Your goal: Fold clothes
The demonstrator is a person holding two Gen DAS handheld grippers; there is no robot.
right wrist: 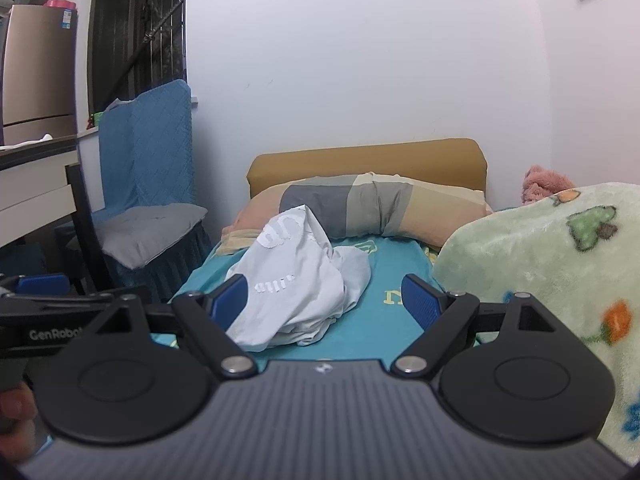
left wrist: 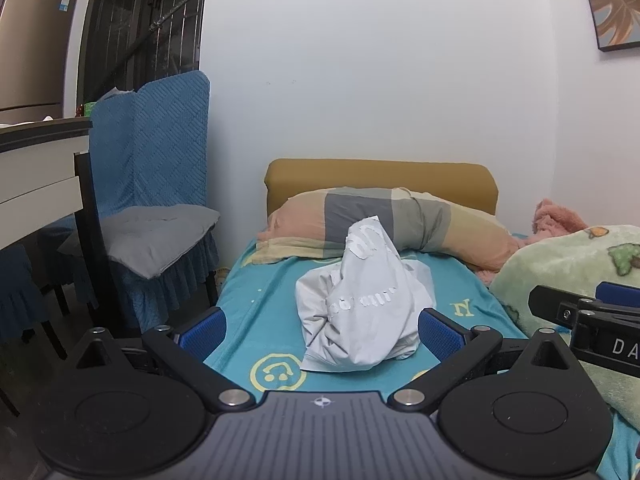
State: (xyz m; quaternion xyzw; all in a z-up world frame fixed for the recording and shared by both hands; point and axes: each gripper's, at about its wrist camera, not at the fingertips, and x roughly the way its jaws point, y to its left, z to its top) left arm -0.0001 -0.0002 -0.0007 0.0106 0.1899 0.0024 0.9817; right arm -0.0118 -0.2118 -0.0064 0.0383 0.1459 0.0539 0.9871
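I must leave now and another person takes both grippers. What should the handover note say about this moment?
Left gripper: open, holding nothing, aimed at the garment.
Right gripper: open, holding nothing, a little to the garment's right.
White garment: lies in a crumpled heap on the teal bedsheet, in front of the patchwork pillow. The green blanket is bunched to the right of it.
Done: nothing folded that I can see.
Left: grasp the garment, spread it flat on the sheet, then fold it.
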